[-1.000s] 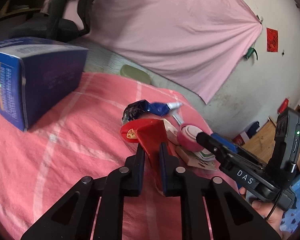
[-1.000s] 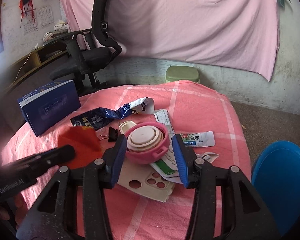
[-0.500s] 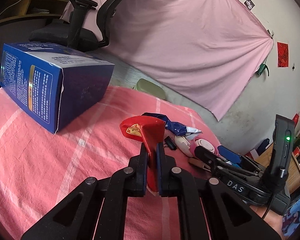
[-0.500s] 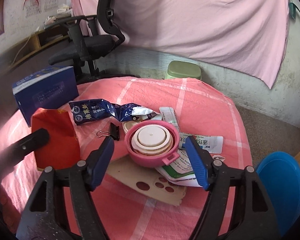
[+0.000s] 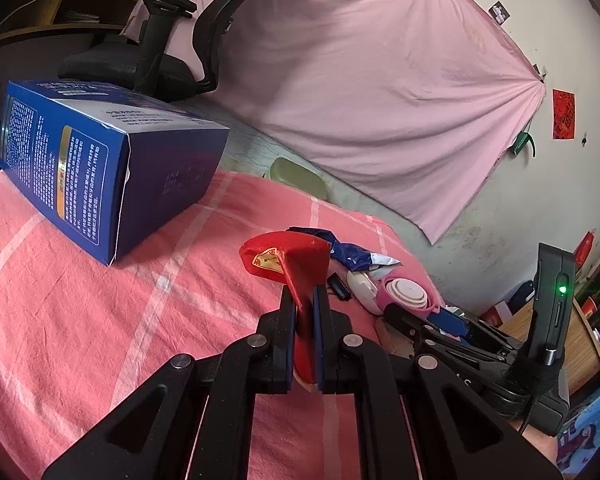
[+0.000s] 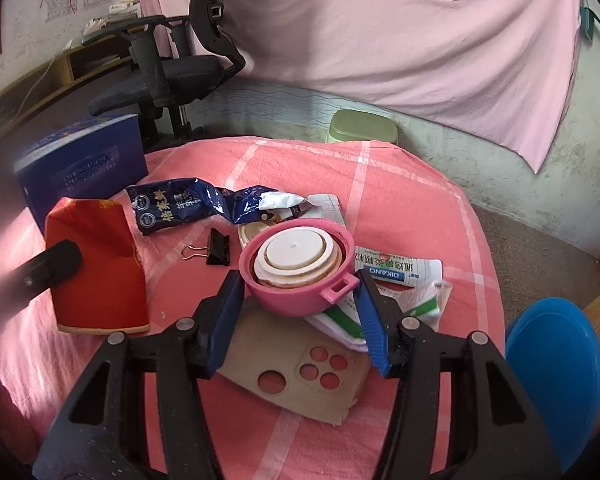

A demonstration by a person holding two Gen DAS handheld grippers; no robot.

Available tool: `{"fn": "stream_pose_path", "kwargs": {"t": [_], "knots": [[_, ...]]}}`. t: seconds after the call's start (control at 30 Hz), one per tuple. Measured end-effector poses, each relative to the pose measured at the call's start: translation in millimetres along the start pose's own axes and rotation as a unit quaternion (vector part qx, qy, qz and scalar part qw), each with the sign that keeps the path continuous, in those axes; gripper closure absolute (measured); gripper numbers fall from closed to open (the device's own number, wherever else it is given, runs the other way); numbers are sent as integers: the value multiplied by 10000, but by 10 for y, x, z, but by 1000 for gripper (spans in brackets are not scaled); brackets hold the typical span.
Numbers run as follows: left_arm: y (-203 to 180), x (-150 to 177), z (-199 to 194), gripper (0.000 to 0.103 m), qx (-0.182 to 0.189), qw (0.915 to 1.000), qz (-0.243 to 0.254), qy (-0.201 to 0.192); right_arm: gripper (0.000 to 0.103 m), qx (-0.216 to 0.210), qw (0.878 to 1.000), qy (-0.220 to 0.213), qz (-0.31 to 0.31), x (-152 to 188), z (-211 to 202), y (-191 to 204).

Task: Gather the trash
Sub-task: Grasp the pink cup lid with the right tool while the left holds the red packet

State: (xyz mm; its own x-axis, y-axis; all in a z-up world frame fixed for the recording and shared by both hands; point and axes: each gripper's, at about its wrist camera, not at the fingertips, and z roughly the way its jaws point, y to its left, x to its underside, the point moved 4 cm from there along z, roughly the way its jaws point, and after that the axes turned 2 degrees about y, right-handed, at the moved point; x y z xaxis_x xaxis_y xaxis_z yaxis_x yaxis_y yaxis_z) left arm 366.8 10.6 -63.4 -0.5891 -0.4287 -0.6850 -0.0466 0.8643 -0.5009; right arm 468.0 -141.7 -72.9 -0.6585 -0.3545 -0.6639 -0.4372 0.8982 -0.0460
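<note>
1. Red packet [image 5: 300, 276] is pinched upright in the left gripper [image 5: 304, 312], whose jaws are clamped narrow on it above the pink checked cloth of the counter [image 5: 80, 320]. A blue box [image 5: 100, 168] stands far left; the right gripper [image 5: 432, 320] sits right, next to a pink lidded cup [image 5: 404, 296].

2. Right wrist view: the right gripper [image 6: 300, 304] has its jaws wide, one on each side of the pink lidded cup [image 6: 300, 268], not pressing it. The cup rests on paper sachets [image 6: 404, 280] and a cardboard insert [image 6: 300, 376]. A blue wrapper [image 6: 192, 204] and binder clip [image 6: 216, 248] lie beyond; the red packet [image 6: 100, 264] stands left.
</note>
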Motion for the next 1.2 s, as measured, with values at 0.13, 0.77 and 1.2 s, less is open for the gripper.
{"fn": "stream_pose_path", "kwargs": {"t": [0.13, 0.77, 1.2], "knots": [[-7, 7, -24, 97, 10, 10000, 27, -15, 32, -169, 9997, -17, 149, 70, -81, -24], [-200, 177, -205, 98, 302, 9984, 453, 169, 32, -545, 9957, -267, 705, 616, -708, -89], [-257, 233, -145, 98, 436, 9955, 711, 449, 22, -551, 9948, 203, 837, 687, -515, -76]]}}
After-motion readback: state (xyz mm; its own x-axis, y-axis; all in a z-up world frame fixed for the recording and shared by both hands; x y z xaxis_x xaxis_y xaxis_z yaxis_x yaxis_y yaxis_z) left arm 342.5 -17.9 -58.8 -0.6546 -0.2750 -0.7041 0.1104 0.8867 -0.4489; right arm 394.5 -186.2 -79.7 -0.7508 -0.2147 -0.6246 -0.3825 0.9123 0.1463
